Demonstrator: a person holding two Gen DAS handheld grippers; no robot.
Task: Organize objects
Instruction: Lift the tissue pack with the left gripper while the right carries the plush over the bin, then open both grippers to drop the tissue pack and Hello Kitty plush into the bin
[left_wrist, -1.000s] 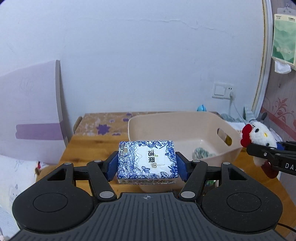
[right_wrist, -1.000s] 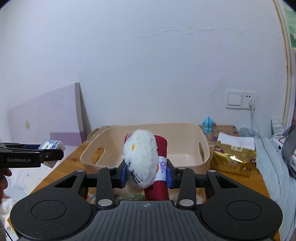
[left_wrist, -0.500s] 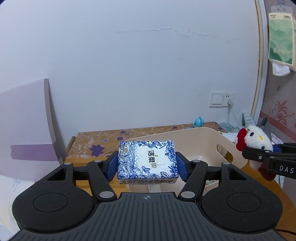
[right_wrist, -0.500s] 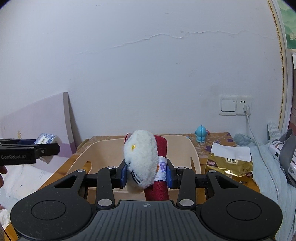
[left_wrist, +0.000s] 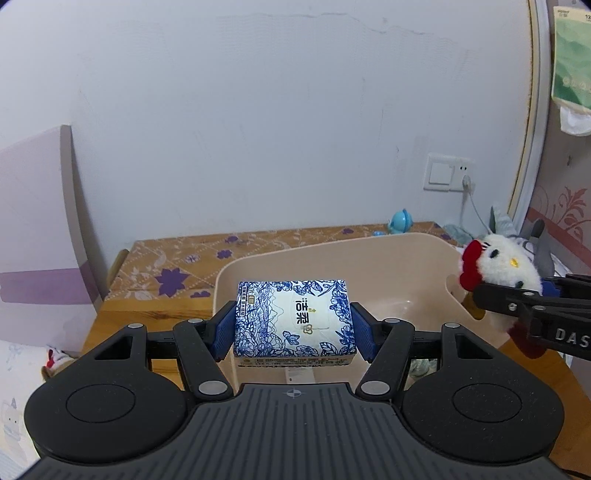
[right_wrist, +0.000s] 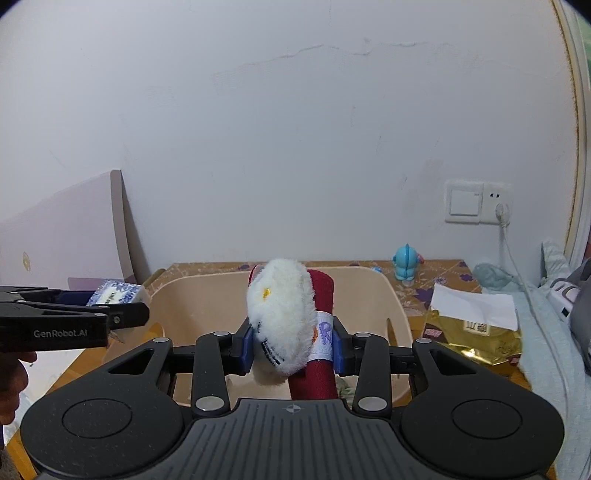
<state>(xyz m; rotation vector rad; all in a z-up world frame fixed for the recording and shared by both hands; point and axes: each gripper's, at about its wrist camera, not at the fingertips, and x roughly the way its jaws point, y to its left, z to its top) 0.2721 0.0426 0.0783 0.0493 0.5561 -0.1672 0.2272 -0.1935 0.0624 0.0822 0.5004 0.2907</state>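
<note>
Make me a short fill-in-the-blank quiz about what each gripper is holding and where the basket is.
1. The left gripper is shut on a blue-and-white ____ pack.
2. The right gripper is shut on a white and ____ plush toy.
3. Both held things are above a beige ____ on the table.
4. The small figurine near the wall is ____.

Missing words: tissue; red; basket; blue

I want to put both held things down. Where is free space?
The beige basin floor is mostly bare toward its far wall; small items sit at its near edge. The table left of it is bare. Right of it, a gold packet crowds.
</note>
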